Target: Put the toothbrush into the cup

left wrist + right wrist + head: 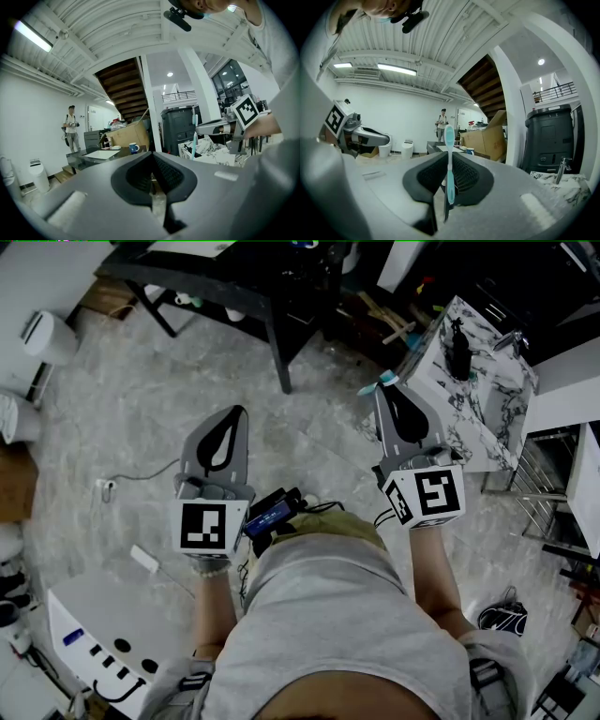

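holding a teal toothbrush (pixel 449 161) clamped between its jaws, the right gripper (pixel 385 393) hovers near a marble counter (pixel 488 423); the left gripper (pixel 235 416) has its jaws together, empty.

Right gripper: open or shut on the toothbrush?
Shut on it. The right gripper has its jaws clamped on the handle of the teal toothbrush, whose head stands upright beyond them.

Left tool (pixel 238 416) closed empty, right tool (pixel 382 397) clamped
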A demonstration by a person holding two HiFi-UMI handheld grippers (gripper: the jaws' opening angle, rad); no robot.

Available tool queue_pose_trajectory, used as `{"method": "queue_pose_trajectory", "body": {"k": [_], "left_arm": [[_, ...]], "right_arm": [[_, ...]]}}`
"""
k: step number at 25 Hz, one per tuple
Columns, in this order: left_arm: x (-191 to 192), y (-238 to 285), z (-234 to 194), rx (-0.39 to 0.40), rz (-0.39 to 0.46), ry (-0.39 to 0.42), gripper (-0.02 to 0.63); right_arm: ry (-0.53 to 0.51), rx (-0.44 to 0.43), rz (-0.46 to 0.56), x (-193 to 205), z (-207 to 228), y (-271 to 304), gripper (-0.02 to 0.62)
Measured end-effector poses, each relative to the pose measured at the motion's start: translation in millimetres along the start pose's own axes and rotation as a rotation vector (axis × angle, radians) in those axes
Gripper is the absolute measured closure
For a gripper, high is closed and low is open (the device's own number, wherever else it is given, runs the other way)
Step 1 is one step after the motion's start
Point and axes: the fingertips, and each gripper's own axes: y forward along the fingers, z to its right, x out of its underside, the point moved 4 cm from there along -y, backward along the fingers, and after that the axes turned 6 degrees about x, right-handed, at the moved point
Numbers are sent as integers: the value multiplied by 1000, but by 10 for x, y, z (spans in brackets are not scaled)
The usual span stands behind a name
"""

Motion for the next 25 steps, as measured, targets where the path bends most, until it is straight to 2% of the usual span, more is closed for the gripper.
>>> {"method": "queue_pose_trajectory", "body": {"k": [16,25], "left_arm": [[-45,65,166,32,11,-5,592],[-4,163,115,51,9,-5,593]], "right_arm": [[14,38,1,19,116,-178,566],[12,56,-22,88,130,-185,566]]}}
